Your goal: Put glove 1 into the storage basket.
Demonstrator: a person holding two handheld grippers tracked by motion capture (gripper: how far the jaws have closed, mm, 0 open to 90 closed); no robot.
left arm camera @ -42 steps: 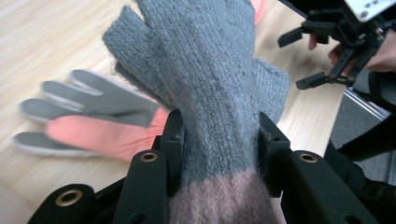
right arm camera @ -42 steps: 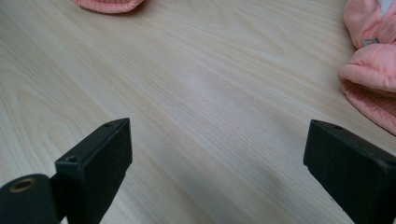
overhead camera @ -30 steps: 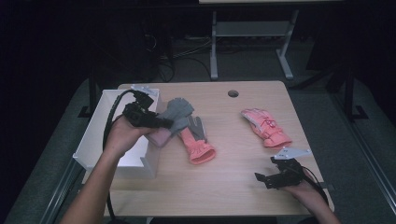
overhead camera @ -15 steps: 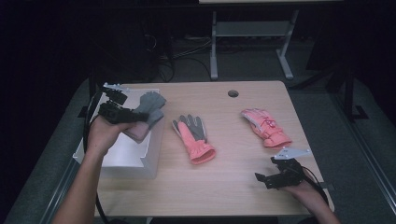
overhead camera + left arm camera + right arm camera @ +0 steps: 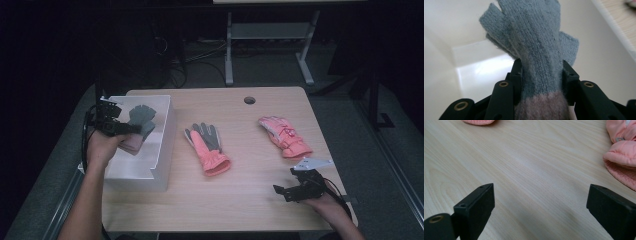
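Right gripper (image 5: 300,190) rests wide open on the near table (image 5: 240,210), unmoved. Left gripper (image 5: 111,125), pinching the grey glove (image 5: 140,117), has carried it from mid-table to over the white bin (image 5: 160,150); release seems next. Two pink gloves (image 5: 207,150) lie beyond.

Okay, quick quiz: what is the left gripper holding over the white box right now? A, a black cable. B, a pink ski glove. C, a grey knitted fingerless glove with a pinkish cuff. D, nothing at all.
C: in the left gripper view, the left gripper has its jaws clamped on the grey knitted fingerless glove with a pinkish cuff, above the white box.
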